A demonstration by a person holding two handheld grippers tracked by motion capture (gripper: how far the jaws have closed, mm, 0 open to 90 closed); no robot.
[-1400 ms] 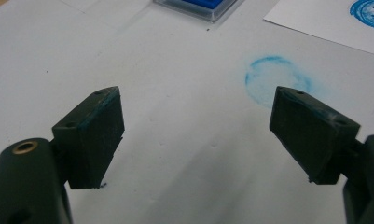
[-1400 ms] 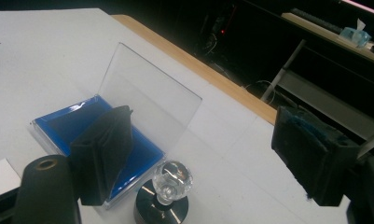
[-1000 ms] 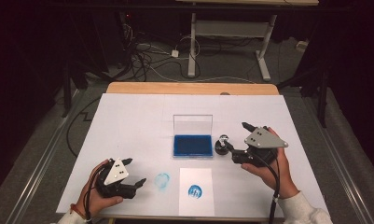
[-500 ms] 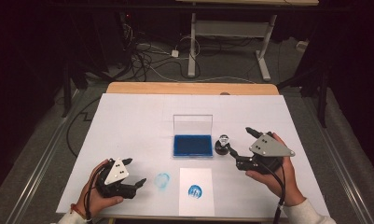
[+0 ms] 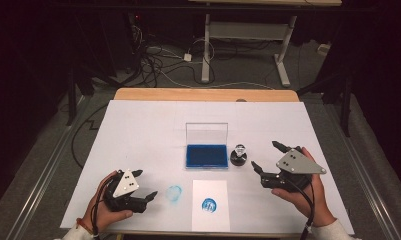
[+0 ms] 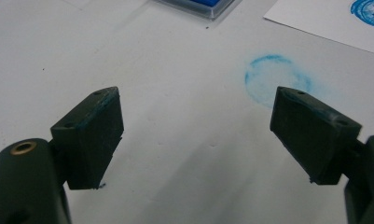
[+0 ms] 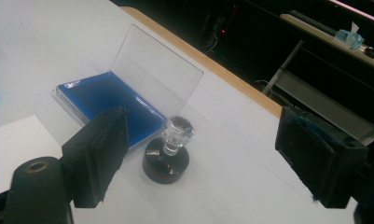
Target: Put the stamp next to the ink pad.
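A round black stamp (image 5: 238, 156) (image 7: 167, 154) with a clear knob stands upright just right of the open blue ink pad (image 5: 206, 155) (image 7: 107, 105), whose clear lid is tilted up at the back. In front of the pad lies a white paper (image 5: 210, 205) bearing a blue round print (image 5: 209, 204). My right gripper (image 5: 268, 158) (image 7: 201, 156) is open, a short way right of the stamp, with nothing between its jaws. My left gripper (image 5: 144, 186) (image 6: 196, 135) rests open at the front left, beside a faint blue ring smudge (image 5: 174, 193) (image 6: 277, 83) on the table cover.
The white table cover (image 5: 148, 130) spans the wooden table (image 5: 203, 94). Beyond the far edge are floor cables (image 5: 158, 65) and a desk frame (image 5: 243, 35). A person's hands hold both grippers at the near edge.
The right gripper has drawn back to the right and toward the near edge, away from the stamp. The left gripper has stayed put.
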